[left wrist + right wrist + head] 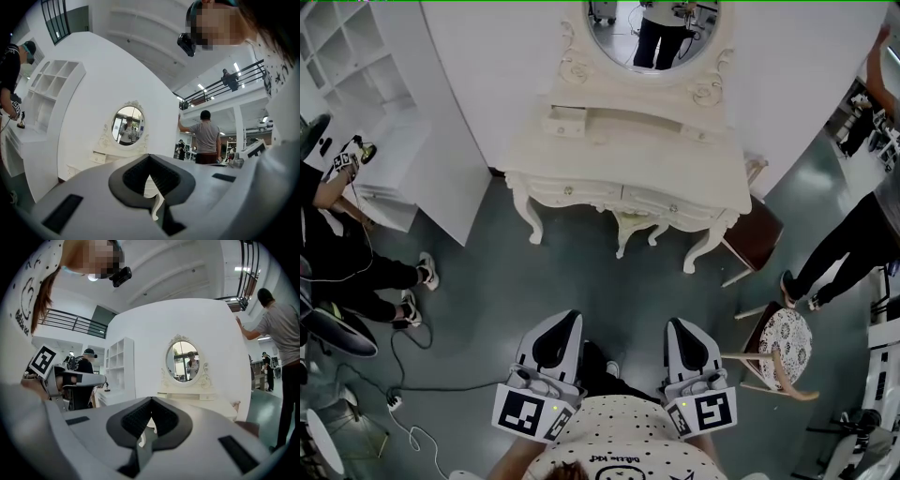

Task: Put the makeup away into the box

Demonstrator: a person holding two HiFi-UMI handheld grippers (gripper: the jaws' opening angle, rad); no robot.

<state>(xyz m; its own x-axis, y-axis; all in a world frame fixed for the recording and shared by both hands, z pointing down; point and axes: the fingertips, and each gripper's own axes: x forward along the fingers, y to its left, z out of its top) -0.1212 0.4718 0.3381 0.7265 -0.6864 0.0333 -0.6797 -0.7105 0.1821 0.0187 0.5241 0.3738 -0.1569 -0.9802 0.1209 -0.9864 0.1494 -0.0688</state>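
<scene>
A white dressing table (628,150) with an oval mirror (652,33) stands across the floor from me, and a small drawer box (567,120) sits on its top at the left. I cannot make out any makeup at this distance. My left gripper (562,323) and right gripper (680,328) are held low, close to my body, and point toward the table. Each has its jaws together with nothing between them. The left gripper (150,159) looks at the dressing table (105,157) and so does the right gripper (151,401), which shows the mirror (183,359).
A wooden chair with a patterned seat (785,345) stands at my right and a brown chair (757,234) is beside the table. A seated person (342,267) is at left, another person (844,244) at right. A white shelf unit (356,84) and a floor cable (412,384) lie left.
</scene>
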